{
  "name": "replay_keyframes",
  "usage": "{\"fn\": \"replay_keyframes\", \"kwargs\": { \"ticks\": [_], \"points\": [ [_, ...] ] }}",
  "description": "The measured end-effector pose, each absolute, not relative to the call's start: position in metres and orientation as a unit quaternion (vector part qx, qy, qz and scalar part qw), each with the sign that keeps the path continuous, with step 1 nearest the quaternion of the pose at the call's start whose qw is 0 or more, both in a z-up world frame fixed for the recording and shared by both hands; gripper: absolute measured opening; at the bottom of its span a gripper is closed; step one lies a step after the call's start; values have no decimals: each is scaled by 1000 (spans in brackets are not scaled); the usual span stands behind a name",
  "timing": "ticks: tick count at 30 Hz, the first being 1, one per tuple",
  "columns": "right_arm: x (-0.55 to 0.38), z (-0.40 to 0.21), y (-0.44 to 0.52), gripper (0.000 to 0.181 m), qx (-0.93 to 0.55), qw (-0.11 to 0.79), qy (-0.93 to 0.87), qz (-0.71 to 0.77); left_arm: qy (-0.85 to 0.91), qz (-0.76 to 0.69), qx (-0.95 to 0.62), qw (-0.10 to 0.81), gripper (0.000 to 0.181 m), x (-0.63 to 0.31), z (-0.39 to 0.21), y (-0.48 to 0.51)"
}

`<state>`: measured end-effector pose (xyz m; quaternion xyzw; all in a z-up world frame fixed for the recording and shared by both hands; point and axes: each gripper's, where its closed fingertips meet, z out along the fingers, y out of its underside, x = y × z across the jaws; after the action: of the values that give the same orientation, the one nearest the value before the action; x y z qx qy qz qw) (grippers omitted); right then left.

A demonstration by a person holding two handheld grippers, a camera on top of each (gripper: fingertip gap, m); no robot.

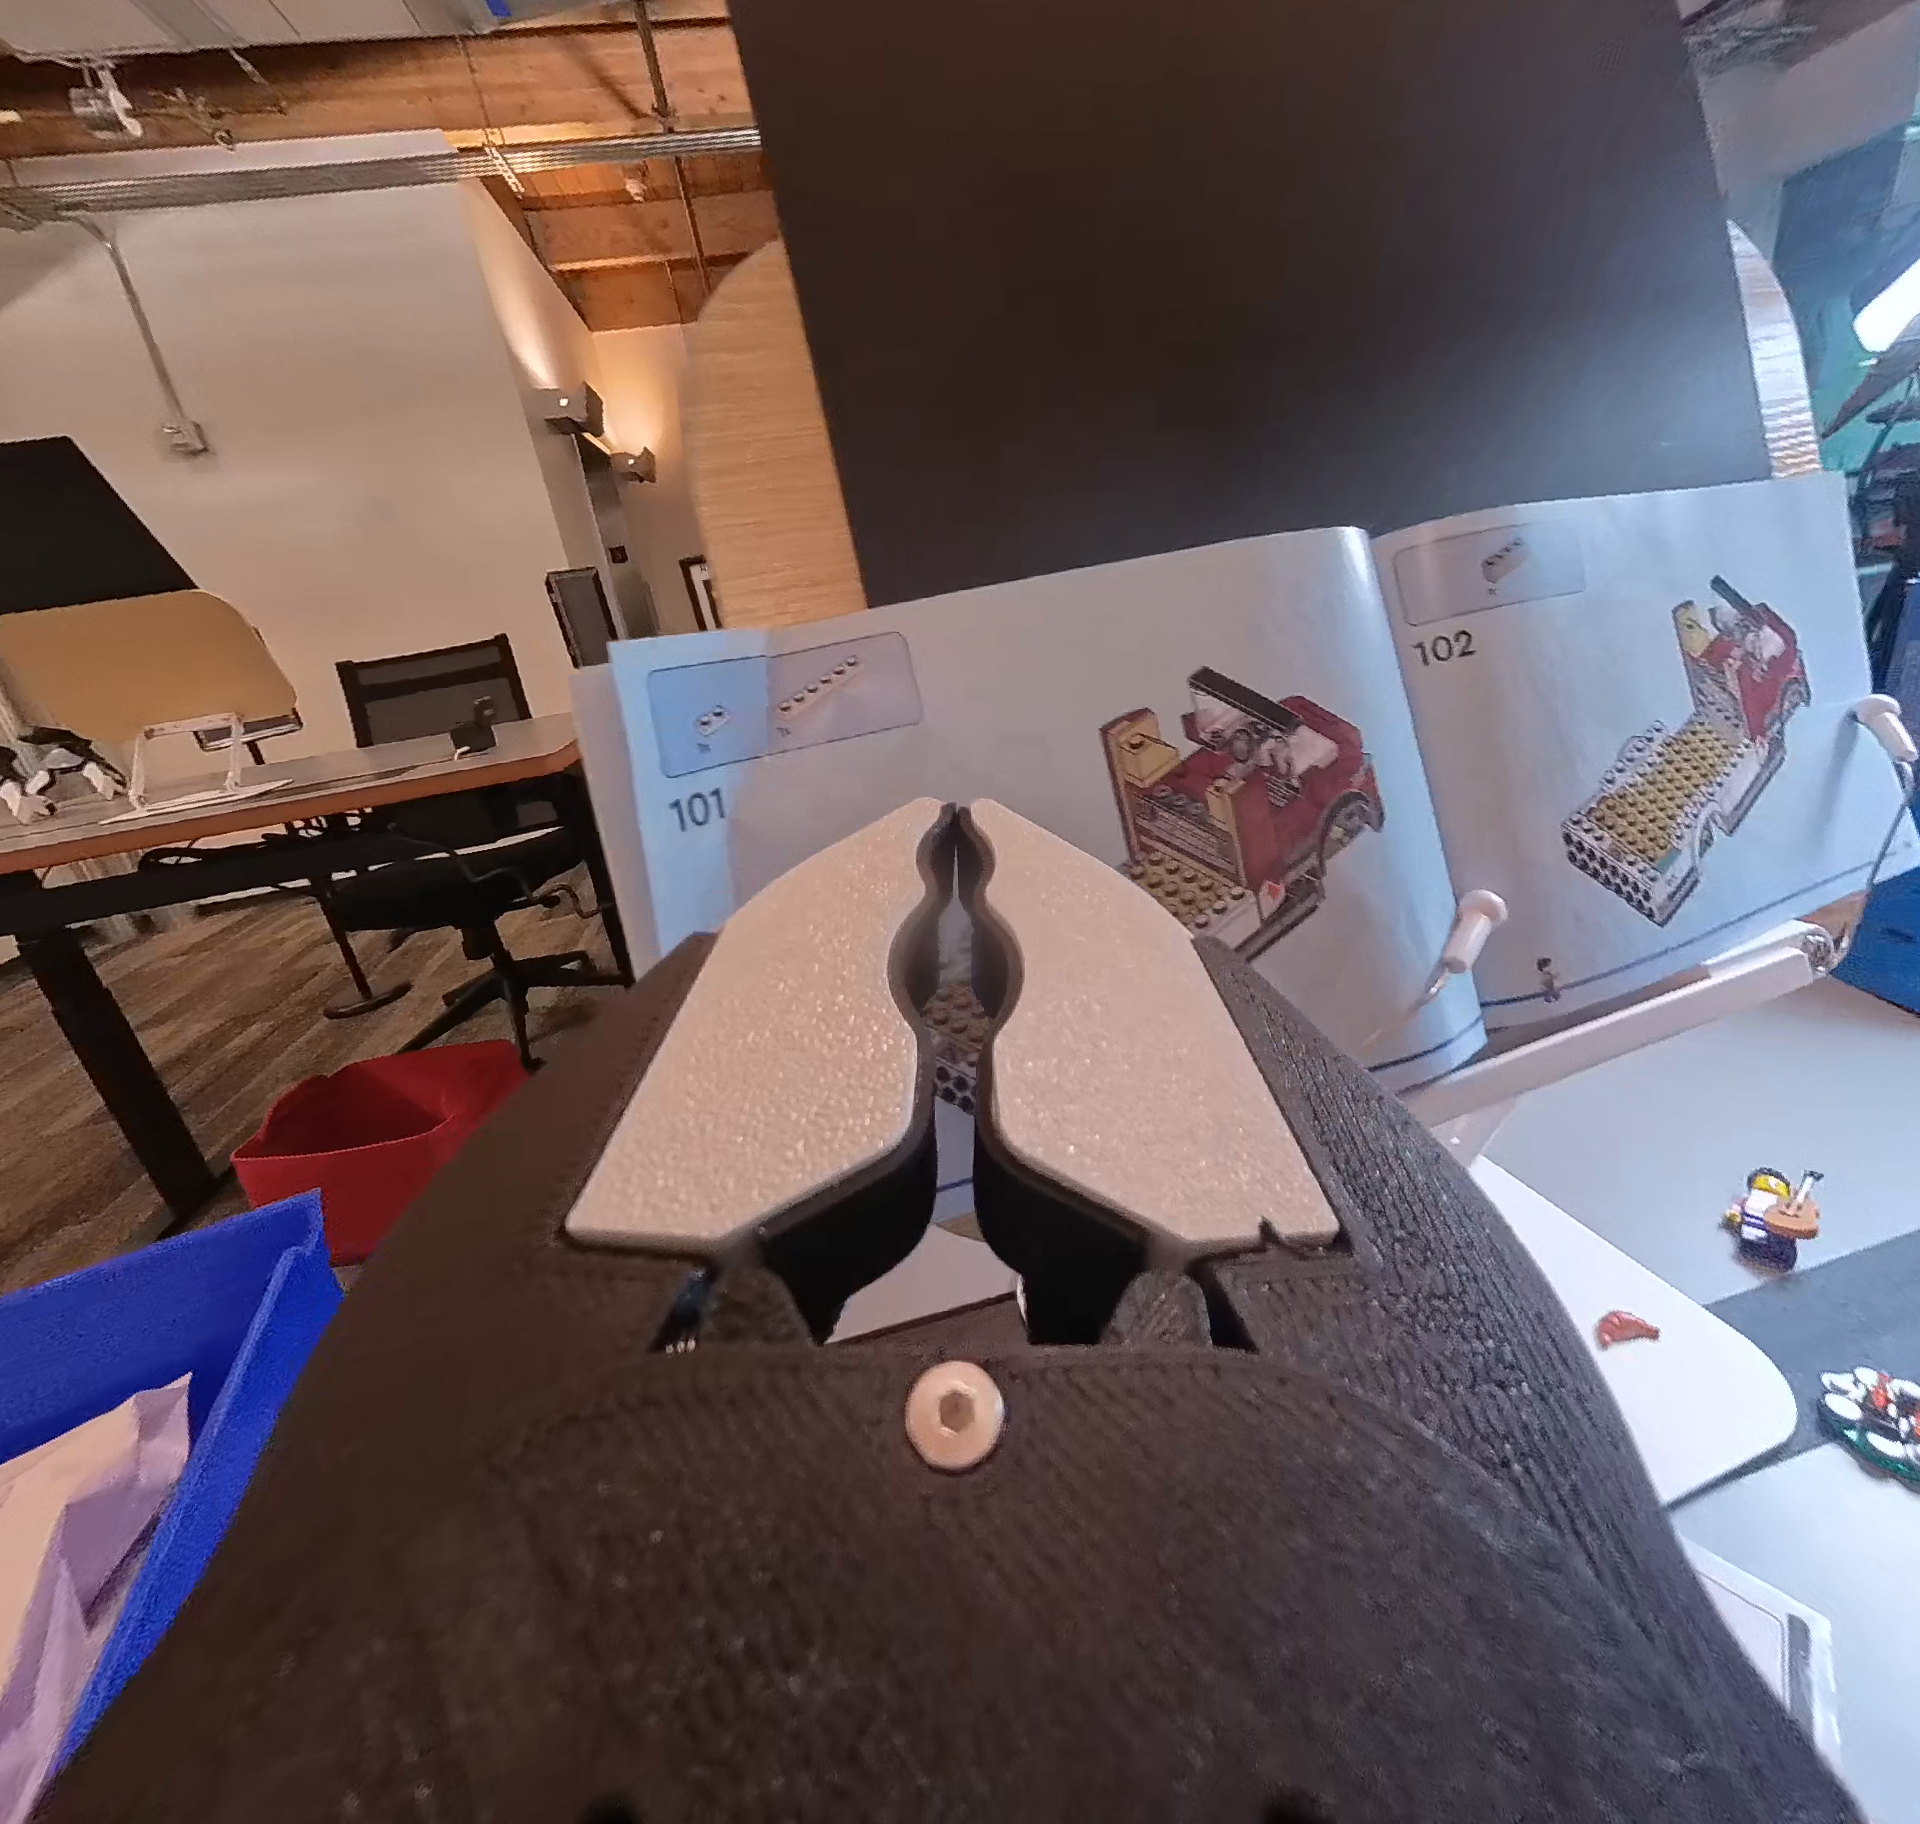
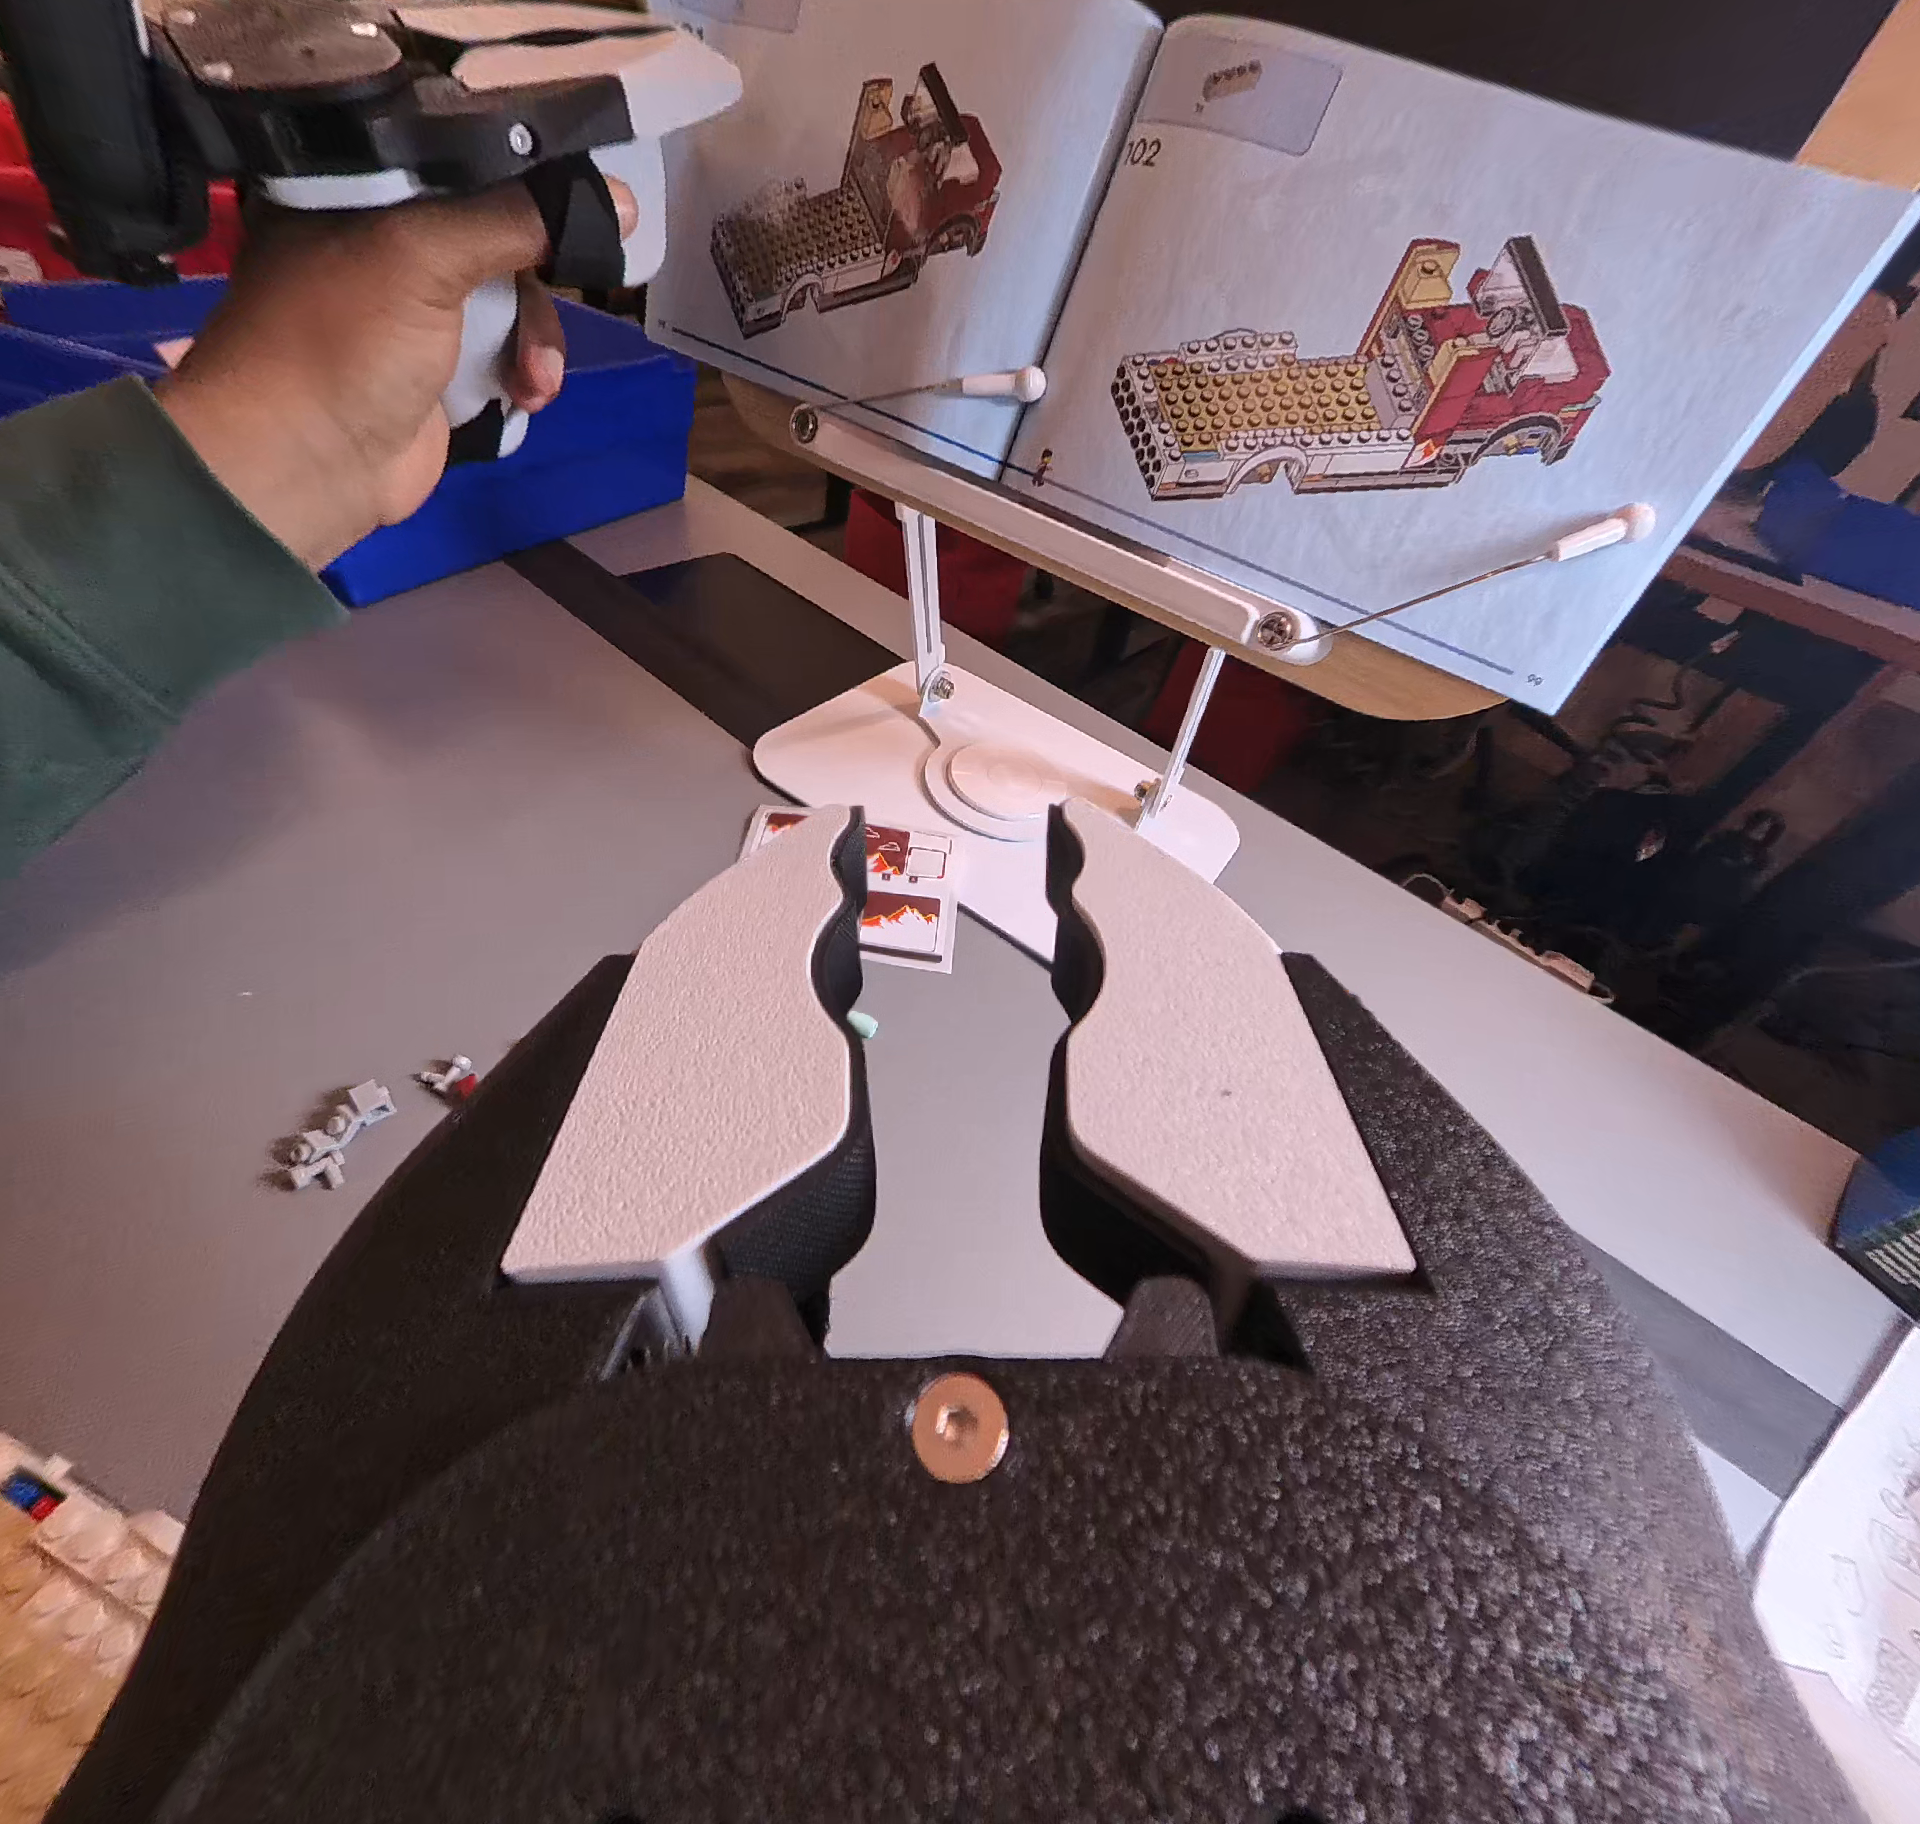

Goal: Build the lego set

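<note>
My left gripper [image 1: 958, 818] is shut, tips touching, with nothing visible between them. It is held in the air in front of the left page of the open instruction booklet [image 1: 1039, 694]. It also shows at the upper left of the right wrist view [image 2: 696, 81], held by a hand. My right gripper [image 2: 956, 829] is open and empty, low over the grey table [image 2: 416, 839]. A sticker sheet [image 2: 914, 917] and a small teal piece [image 2: 865, 1026] lie between its fingers. Small grey pieces [image 2: 332, 1135] lie to its left. A white studded part of the model [image 2: 73, 1608] shows at the bottom left.
The booklet [image 2: 1351, 320] rests on a white stand [image 2: 997, 766] at the back of the table. Blue bins [image 2: 582, 465] stand at the left, one also in the left wrist view [image 1: 156, 1359]. A minifigure [image 1: 1771, 1229] and a small red piece [image 1: 1626, 1327] lie at the right. Tip to tip, the grippers are about 30 centimetres apart.
</note>
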<state>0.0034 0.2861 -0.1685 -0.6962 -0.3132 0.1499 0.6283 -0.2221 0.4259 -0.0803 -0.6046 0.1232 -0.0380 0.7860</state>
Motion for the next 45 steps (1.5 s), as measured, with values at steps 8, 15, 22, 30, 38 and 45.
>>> {"fn": "replay_keyframes", "kwargs": {
  "ticks": [8, 15, 22, 30, 38, 45],
  "points": [
    [5, -138, 274, 33, -673, 652, -308, 162, 147, -30, -622, 768, 0, -185, -108, 410],
    [9, -115, 265, 33, -655, 671, -311, 156, 118, -24, -646, 754, 0, -175, -125, 411],
    [9, -114, 264, 33, -654, 671, -311, 158, 96, -27, -652, 752, 0, -178, -130, 420],
    [10, -119, 268, 33, -660, 666, -310, 156, 106, -25, -647, 755, 0, -177, -126, 416],
    [14, -109, 264, 34, -654, 673, -304, 163, 100, -62, -619, 776, 0, -192, -77, 373],
    [13, -92, 252, 35, -637, 685, -308, 174, 186, -146, -596, 768, 0, -159, -28, 302]
  ]
}}
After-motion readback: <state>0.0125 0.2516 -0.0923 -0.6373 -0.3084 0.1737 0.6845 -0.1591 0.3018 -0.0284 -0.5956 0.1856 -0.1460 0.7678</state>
